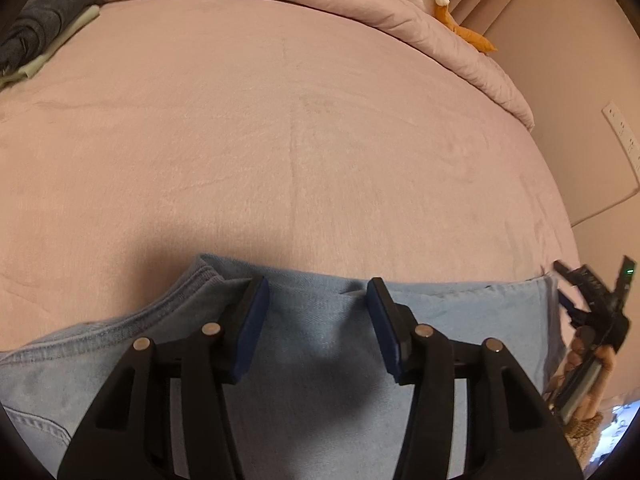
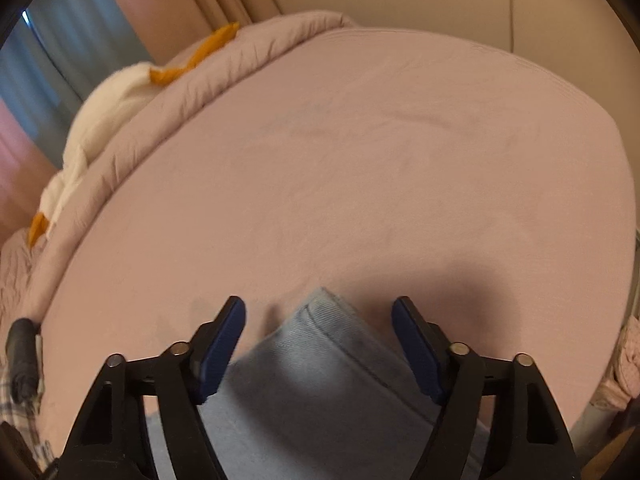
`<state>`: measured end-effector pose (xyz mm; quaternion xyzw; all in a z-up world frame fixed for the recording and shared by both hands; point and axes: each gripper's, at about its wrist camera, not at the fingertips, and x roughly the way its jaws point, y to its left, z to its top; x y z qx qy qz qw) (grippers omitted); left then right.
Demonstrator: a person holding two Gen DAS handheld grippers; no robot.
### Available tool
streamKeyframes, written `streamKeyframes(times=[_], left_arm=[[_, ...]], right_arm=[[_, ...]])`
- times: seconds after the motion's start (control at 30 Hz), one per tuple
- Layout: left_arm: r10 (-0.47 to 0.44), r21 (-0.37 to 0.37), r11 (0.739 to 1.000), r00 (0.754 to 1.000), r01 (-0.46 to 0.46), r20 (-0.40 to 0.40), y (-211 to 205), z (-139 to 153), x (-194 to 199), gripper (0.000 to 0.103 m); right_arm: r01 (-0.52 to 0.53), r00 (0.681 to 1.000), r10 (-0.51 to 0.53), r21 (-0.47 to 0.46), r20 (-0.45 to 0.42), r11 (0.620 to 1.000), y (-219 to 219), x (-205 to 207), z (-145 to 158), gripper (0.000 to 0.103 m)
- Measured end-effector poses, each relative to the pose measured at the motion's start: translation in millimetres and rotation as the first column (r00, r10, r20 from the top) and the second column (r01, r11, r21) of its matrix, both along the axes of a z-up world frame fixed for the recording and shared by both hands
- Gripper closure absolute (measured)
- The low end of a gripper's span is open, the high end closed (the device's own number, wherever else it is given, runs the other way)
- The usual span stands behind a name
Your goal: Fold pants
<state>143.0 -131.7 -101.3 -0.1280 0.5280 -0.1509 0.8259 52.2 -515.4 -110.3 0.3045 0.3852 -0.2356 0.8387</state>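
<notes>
Both tongs, left (image 1: 318,292) and right (image 2: 319,312), gape over pants (image 1: 320,360) lying crosswise on the bed (image 1: 280,140).

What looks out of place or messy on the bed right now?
Nothing looks damaged or spilled. The light blue pants lie on the pink bed with both claws open above them. Only some dark folded clothes sit at the far corner.
</notes>
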Motion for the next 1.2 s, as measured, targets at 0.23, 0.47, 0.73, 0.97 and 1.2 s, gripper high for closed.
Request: streamKeyframes(times=[0.23,0.47,0.73,0.97,1.2], left_arm=[[0.011,0.002,1.000,1.000,-0.011,0.001,-1,1,0,0.052],[0.023,0.020,1.000,1.000,-0.023,0.011,-4,0,-1,0.052],[0.042,0.041,0.998,0.999,-0.042,0.010,0,7,-10,0.056],[-0.020,-0.012,1.000,0.993,0.022,0.114,11,62,-80,0.052],[-0.049,0.024,0.999,0.997,0.048,0.060,29,50,-136,0.052]], right_arm=[[0.043,0.998,-0.047,-0.077,-0.048,0.996,2,10,-6,0.083],[0.124,0.982,-0.150,-0.208,-0.114,0.970,1,9,-5,0.102],[0.123,0.990,-0.129,-0.089,-0.065,0.988,-16,-4,-13,0.102],[0.134,0.988,-0.139,-0.078,-0.062,0.988,-12,-11,-9,0.101],[0.158,0.985,-0.165,-0.109,-0.058,0.981,4,-42,10,0.041]])
